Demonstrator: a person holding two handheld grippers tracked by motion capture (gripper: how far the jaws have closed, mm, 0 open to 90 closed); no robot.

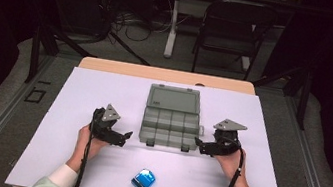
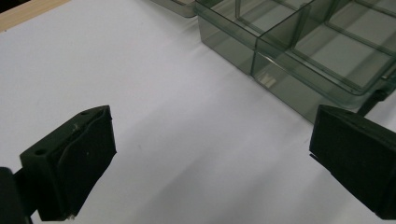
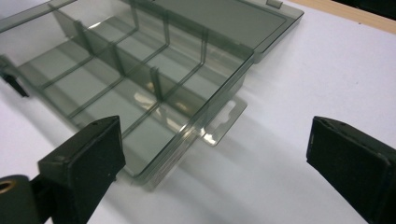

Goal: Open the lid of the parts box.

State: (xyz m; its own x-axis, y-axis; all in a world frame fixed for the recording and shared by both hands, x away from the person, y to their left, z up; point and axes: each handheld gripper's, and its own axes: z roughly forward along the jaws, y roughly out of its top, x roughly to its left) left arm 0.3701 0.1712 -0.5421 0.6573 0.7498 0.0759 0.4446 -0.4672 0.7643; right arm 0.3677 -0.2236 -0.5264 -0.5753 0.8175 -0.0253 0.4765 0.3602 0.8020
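A white sheet covers the table [image 1: 92, 163], and the smoky clear plastic compartment box [image 1: 170, 124] sits open at its middle, lid laid back toward the far edge. It lies between the two tools: left gripper [image 1: 123, 136] and right gripper [image 1: 198, 144] each point inward at a near corner, about equally close, jaws spread wide and holding nothing. A small blue packet [image 1: 143, 180] lies near the front edge, its contents too small to make out.
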